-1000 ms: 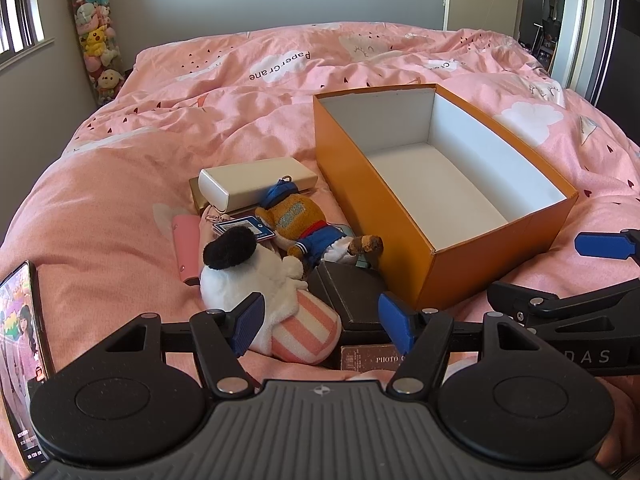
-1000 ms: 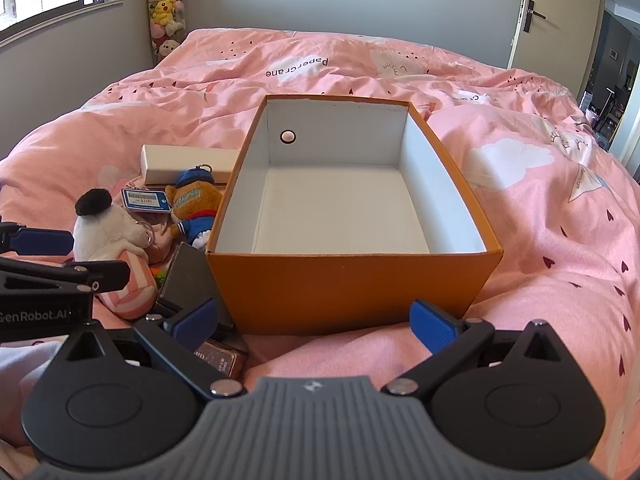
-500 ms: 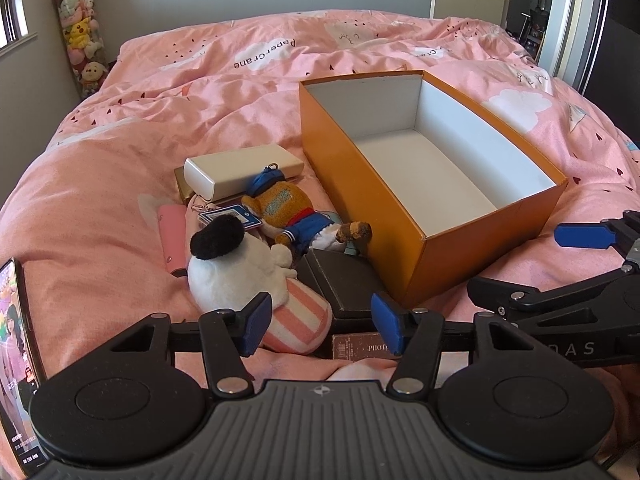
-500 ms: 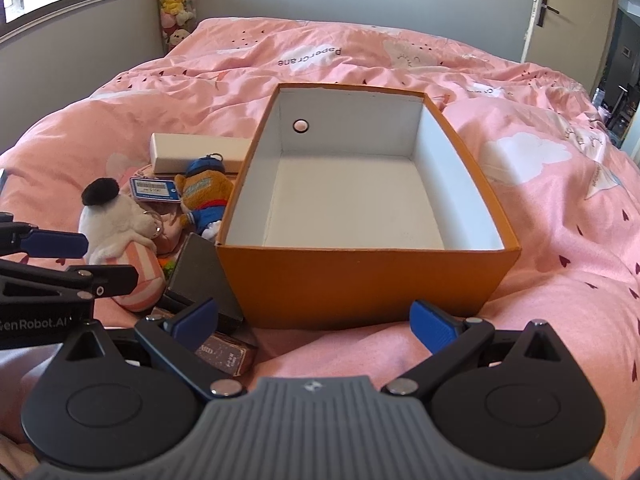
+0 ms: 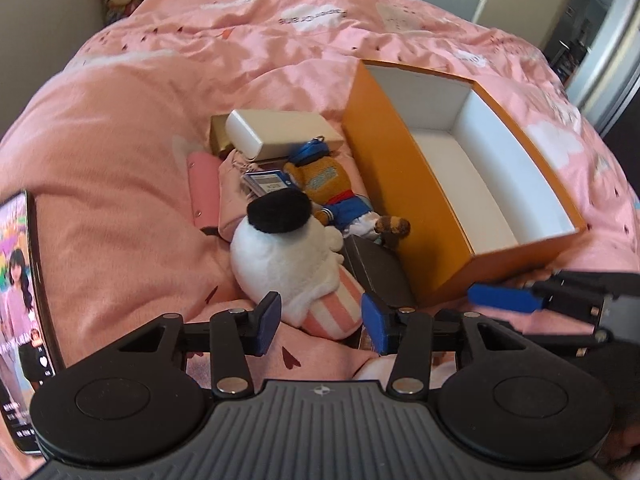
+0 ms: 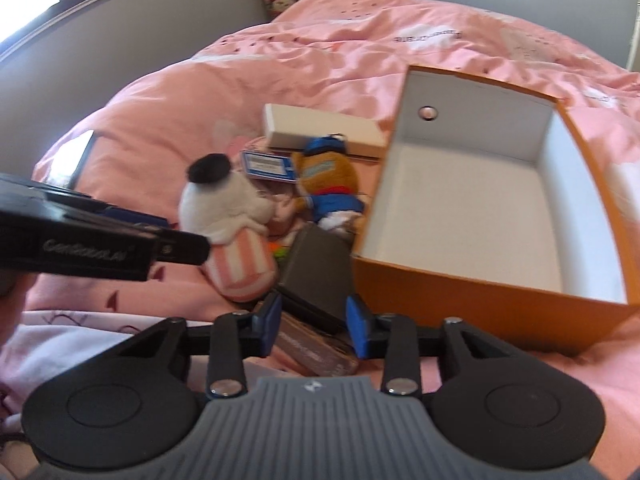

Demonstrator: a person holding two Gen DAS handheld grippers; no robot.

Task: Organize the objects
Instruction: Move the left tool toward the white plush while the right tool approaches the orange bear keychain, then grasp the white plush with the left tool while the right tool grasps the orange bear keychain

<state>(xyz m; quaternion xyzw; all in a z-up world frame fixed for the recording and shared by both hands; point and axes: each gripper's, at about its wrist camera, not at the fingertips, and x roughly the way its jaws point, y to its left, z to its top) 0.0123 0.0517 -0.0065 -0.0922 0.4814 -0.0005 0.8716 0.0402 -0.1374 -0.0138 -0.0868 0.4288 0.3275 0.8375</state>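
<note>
- A pink bed cover carries an open orange box, white inside and with nothing in it; a small round hole shows in its far wall in the right wrist view.
- Left of the box lies a heap: a white long case on a gold box, a pink pouch, a blue tag, a brown plush in blue clothes, a white plush with a black tuft and pink striped body, and a dark flat box leaning against the orange box.
- A brown card box lies under the dark flat box, and a phone with a lit screen lies at the left edge of the bed.
- The left tool sits just before the striped end of the white plush, which lies between its blue pads; I cannot tell whether they touch it.
- The right tool brackets the near corner of the dark flat box; contact cannot be told either.
- Both tools stand about half wide, their jaws having just been closing from a broad gap.
- Compared with a second ago, both views have swung left toward the heap, and the right tool no longer faces the orange box's front wall.
</note>
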